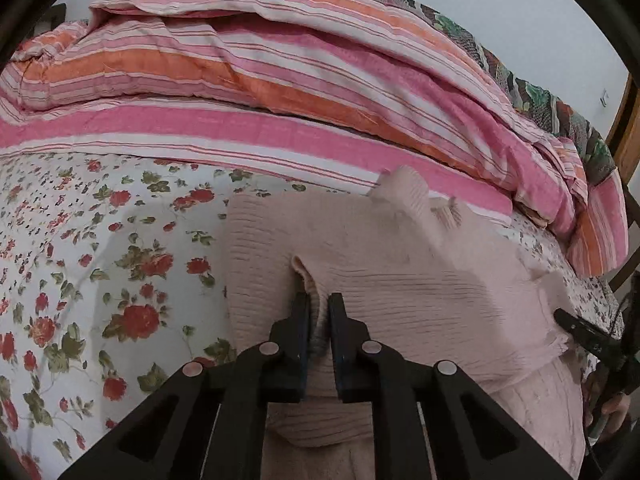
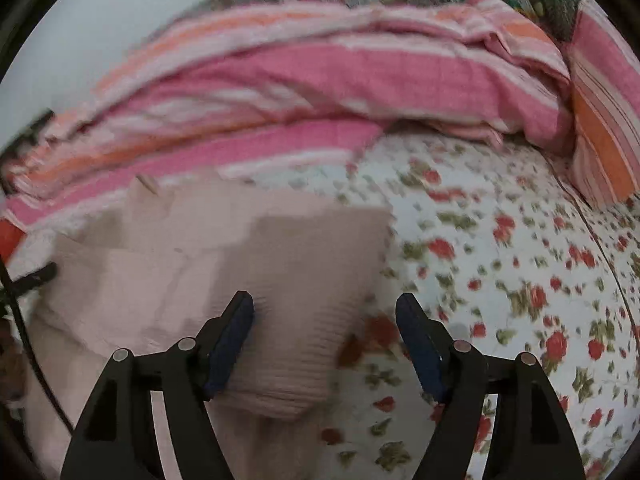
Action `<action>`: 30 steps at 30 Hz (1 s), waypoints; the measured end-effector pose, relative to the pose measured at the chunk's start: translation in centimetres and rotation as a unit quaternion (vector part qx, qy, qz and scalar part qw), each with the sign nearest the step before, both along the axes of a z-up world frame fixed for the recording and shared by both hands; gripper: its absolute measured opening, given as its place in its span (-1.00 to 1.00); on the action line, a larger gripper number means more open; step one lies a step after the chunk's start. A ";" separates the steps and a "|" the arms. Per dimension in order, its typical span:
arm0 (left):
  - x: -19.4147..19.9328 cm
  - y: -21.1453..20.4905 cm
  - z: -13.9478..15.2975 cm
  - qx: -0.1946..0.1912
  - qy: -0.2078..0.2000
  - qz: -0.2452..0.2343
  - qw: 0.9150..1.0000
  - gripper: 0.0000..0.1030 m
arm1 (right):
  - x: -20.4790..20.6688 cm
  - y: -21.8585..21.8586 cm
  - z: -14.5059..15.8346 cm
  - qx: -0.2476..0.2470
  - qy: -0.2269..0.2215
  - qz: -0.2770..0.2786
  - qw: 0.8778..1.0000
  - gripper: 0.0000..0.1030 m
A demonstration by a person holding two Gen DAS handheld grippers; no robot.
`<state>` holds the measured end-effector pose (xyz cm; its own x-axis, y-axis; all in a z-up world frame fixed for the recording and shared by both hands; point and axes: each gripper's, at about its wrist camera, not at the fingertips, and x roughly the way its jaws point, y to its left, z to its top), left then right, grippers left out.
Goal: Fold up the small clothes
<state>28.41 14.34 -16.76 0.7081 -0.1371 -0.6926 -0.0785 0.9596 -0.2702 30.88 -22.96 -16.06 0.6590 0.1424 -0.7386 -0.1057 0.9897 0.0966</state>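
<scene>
A pale pink ribbed knit garment (image 1: 400, 272) lies partly folded on the floral bed sheet (image 1: 80, 240). My left gripper (image 1: 319, 300) is shut on a pinched fold of the garment near its left side. The right gripper's finger tip shows at the garment's right edge in the left wrist view (image 1: 576, 326). In the right wrist view the garment (image 2: 240, 264) lies at the left and my right gripper (image 2: 326, 300) is open, just above the garment's right edge, holding nothing. The view is motion-blurred.
A pink, orange and white striped quilt (image 1: 280, 80) is heaped along the far side of the bed, also in the right wrist view (image 2: 340, 80). Floral sheet (image 2: 520, 280) spreads to the right. A dark cable (image 2: 24, 320) hangs at the left edge.
</scene>
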 end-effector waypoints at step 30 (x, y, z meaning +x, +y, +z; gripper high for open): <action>-0.5 -3.2 0.1 0.092 0.002 -0.030 0.995 -0.08 | 0.0 0.5 -0.6 -0.012 0.001 0.005 1.000 0.40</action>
<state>27.91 11.10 -16.70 0.7002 -0.0499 -0.7122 -0.0193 0.9959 -0.0887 30.91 -22.51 -16.68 0.6565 0.1307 -0.7429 -0.1156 0.9907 0.0720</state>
